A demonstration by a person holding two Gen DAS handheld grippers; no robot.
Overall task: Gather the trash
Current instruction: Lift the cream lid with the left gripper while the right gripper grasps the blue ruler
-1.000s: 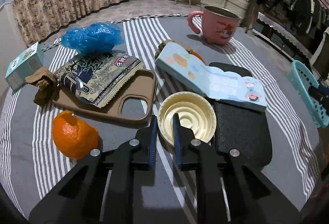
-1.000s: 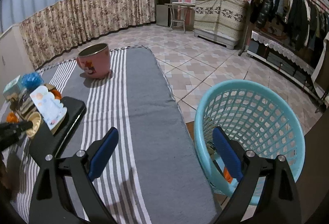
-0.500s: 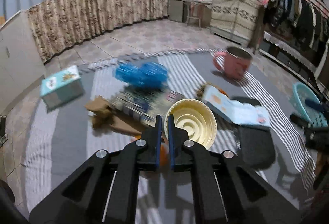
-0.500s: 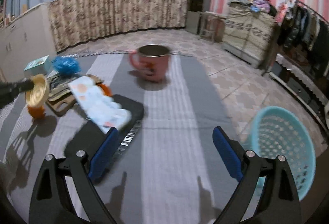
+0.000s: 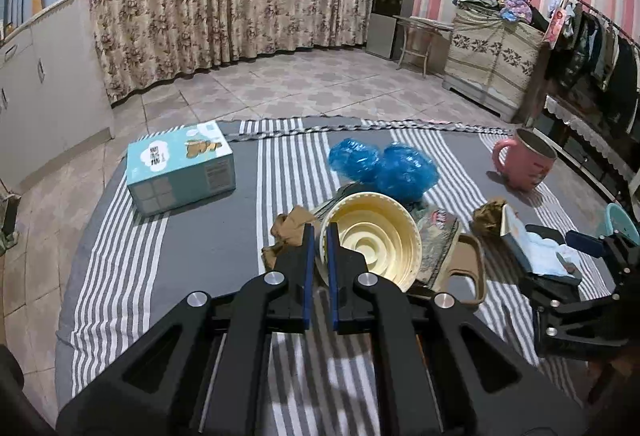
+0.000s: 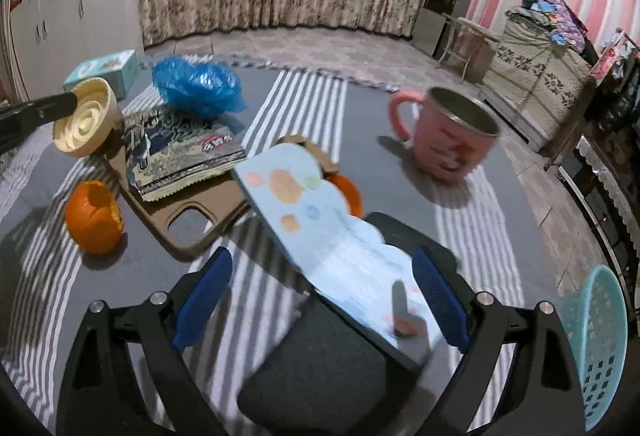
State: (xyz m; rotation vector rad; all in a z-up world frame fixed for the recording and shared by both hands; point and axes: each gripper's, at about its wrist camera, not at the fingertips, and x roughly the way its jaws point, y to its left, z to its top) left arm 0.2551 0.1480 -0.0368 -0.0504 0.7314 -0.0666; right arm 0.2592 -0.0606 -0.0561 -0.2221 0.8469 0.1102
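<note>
Left wrist view: clenched on the rim of a round cream plastic lid (image 5: 376, 240) with moulded concentric rings, the left gripper (image 5: 319, 240), lid lifted clear above the grey striped cloth (image 5: 200, 256) and tilted on edge. Judged early in the job: one piece in hand, not yet over the turquoise perforated plastic basket (image 6: 600, 336) standing well apart beyond the cloth's right edge; cannot tell what is inside it.

Still to collect, by the look of it:
- a hollow orange peel (image 6: 94, 215), matte and torn at the top
- a crinkly blue plastic bag (image 6: 198, 85), bunched and glossy
- a flat printed snack wrapper (image 6: 180, 151) with zigzag edge, lying on a brown rubbery phone case (image 6: 192, 224)
- a crumpled brown scrap (image 5: 290, 232)

Probably not trash: a glossy pink mug (image 6: 452, 139), a teal cardboard box (image 5: 180, 167), a pale blue scallop-edged booklet (image 6: 320, 232) resting on a dark textured pad (image 6: 328, 376).

Released and wide, the right gripper (image 6: 320, 264), jaws just narrowed a little, hovering over the booklet's near end, pads not pressing on it.
</note>
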